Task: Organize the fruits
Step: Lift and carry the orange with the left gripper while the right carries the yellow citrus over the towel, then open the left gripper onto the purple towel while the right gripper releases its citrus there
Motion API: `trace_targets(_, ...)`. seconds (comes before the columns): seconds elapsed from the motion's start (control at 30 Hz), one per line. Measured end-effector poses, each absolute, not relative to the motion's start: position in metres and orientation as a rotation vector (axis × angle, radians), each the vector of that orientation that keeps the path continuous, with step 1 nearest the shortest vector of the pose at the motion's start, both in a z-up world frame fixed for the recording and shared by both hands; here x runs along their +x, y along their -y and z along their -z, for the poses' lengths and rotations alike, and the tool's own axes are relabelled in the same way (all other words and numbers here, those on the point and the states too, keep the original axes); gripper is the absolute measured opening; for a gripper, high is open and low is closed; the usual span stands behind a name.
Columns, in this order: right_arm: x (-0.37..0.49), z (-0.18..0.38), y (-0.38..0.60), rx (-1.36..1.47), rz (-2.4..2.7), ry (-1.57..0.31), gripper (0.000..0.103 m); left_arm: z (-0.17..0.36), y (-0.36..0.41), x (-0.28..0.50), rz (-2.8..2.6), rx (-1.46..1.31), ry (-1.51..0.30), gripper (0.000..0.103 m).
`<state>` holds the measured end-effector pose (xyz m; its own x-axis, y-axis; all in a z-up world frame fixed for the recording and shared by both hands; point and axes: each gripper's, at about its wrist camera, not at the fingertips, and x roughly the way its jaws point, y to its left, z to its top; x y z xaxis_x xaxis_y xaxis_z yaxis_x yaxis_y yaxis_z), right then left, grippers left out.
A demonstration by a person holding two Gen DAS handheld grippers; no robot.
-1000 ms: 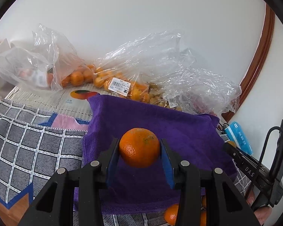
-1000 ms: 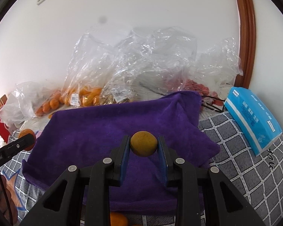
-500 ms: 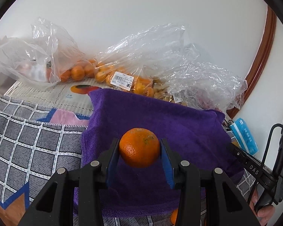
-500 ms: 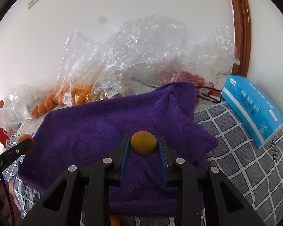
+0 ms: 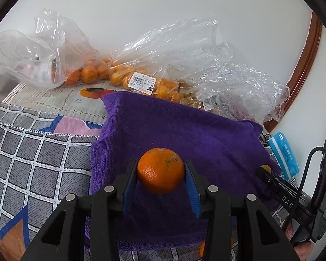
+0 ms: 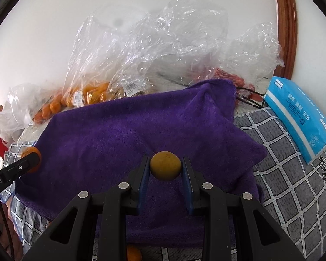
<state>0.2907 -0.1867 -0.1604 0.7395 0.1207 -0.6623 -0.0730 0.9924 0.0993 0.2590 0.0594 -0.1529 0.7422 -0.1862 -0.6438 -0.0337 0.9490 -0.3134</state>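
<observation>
My left gripper (image 5: pixel 160 174) is shut on a bright orange (image 5: pixel 160 170), held above the purple towel (image 5: pixel 184 130). My right gripper (image 6: pixel 165 169) is shut on a small dull-yellow round fruit (image 6: pixel 165 168), also over the purple towel (image 6: pixel 130 134). In the right wrist view the orange (image 6: pixel 29 152) shows at the far left behind the other tool's finger. In the left wrist view the right tool (image 5: pixel 293 198) comes in from the lower right with a bit of the yellow fruit (image 5: pixel 265 168) at its tip.
Clear plastic bags of oranges (image 5: pixel 141 80) and other fruit (image 6: pixel 141 65) line the wall behind the towel. A blue tissue pack (image 6: pixel 300 115) lies to the right on the grey checked cloth (image 5: pixel 32 152). Loose oranges (image 6: pixel 133 254) sit at the towel's near edge.
Both views have tipped slightly, so the bags and towel sit a little differently in frame. Both fruits stay gripped as before.
</observation>
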Motion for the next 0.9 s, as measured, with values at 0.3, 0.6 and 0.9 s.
trace_targets(0.3,0.293,0.166,0.184,0.059,-0.111,-0.758,0.029,0.157,-0.056,0.262,0.075,-0.288,-0.755,0.04)
trace_targets(0.6,0.293,0.17,0.178,0.029,-0.112,-0.767,0.029,0.16,-0.048,0.26,0.07,-0.238,-0.757,0.04)
trace_targets(0.9,0.292,0.168,0.178,0.03,-0.112,-0.76,0.047,0.16,-0.046,0.26,0.067,-0.23,-0.76,0.04)
